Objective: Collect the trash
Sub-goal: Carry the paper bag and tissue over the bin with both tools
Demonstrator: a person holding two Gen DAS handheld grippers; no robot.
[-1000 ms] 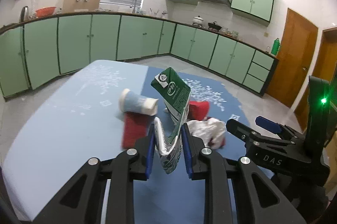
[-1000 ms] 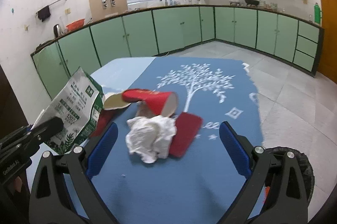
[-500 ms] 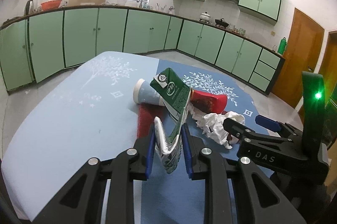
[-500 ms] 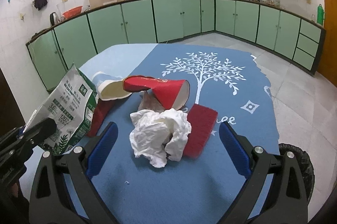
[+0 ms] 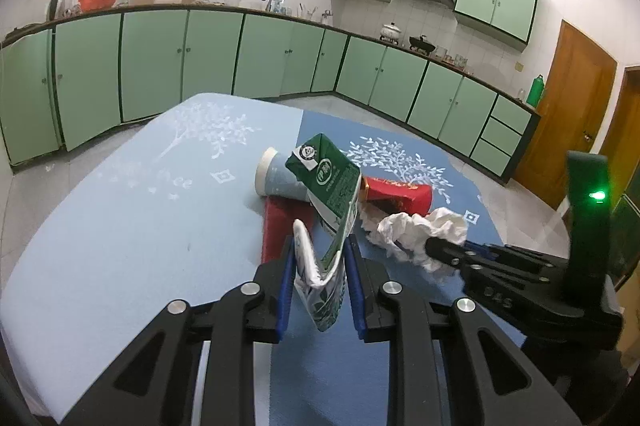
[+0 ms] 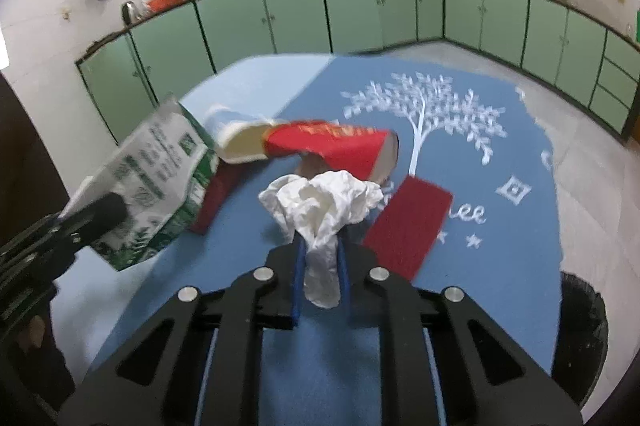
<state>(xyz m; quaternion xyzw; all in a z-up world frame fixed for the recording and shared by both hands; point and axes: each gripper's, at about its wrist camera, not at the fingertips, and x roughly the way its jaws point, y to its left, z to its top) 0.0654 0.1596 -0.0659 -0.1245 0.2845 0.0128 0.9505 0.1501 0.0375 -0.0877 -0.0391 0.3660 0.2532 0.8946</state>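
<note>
My left gripper (image 5: 320,258) is shut on a crushed green and white milk carton (image 5: 330,202), held above the table; the carton also shows in the right wrist view (image 6: 152,182). My right gripper (image 6: 320,258) is shut on a crumpled white paper wad (image 6: 320,206), seen in the left wrist view (image 5: 416,230) too. A red paper cup (image 6: 336,146) and a pale blue cup (image 5: 280,178) lie on their sides behind. Two flat red pieces (image 6: 408,226) (image 5: 276,226) lie on the blue tablecloth (image 5: 120,218).
A black bin (image 6: 580,326) stands on the floor by the table's right edge. Green kitchen cabinets (image 5: 160,66) run along the far walls. A wooden door (image 5: 572,114) is at the right.
My right gripper has moved forward and shut on the paper wad; it was wide open before. My left gripper has kept hold of the carton and drawn back a little.
</note>
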